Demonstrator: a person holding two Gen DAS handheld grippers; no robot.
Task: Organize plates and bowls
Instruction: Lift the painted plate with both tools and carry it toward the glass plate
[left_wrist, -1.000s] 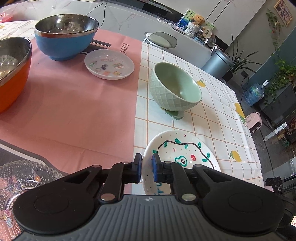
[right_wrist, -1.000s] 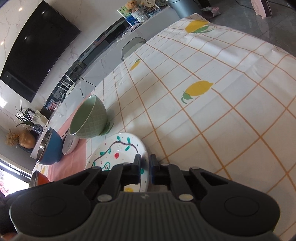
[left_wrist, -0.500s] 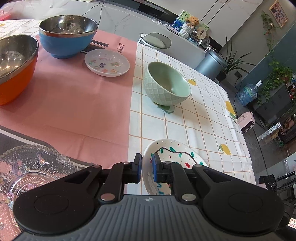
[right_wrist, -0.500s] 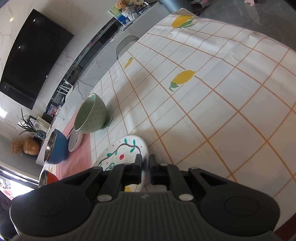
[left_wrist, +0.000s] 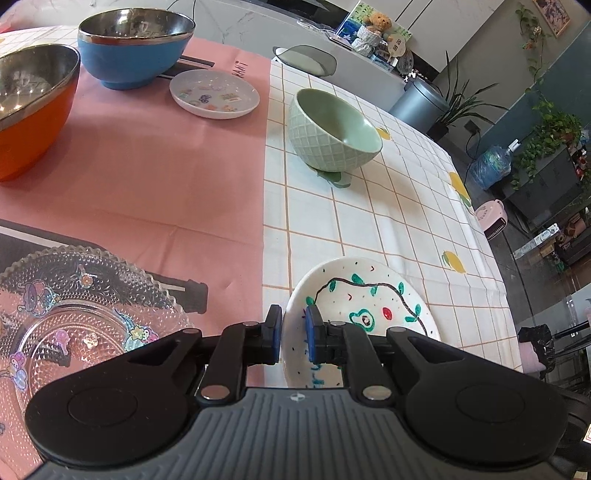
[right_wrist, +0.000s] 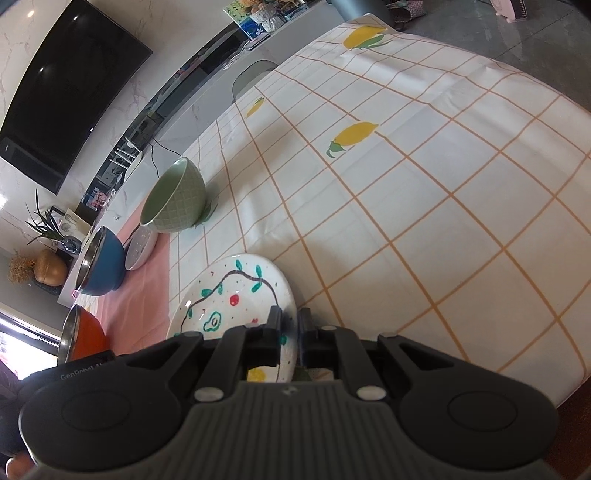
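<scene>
A white painted plate (left_wrist: 369, 295) with a green vine and an avocado drawing is held between both grippers, just above the checked tablecloth. My left gripper (left_wrist: 293, 334) is shut on its left rim, blue pads on either side of the edge. My right gripper (right_wrist: 290, 325) is shut on the rim of the painted plate (right_wrist: 229, 291) at its right side. Farther back stands a green bowl (left_wrist: 332, 136). A blue bowl (left_wrist: 133, 48), an orange bowl (left_wrist: 29, 110) and a small sticker dish (left_wrist: 214, 94) sit on the pink mat.
A patterned glass plate (left_wrist: 74, 314) lies at the near left on the pink mat (left_wrist: 166, 177). The checked tablecloth (right_wrist: 406, 221) stretches right to the table's edge, with floor, plants and a bin beyond. A chair back stands behind the table.
Both grippers have drawn back with the painted plate toward the near side. The green bowl now lies farther off, and more of the glass plate shows at the left.
</scene>
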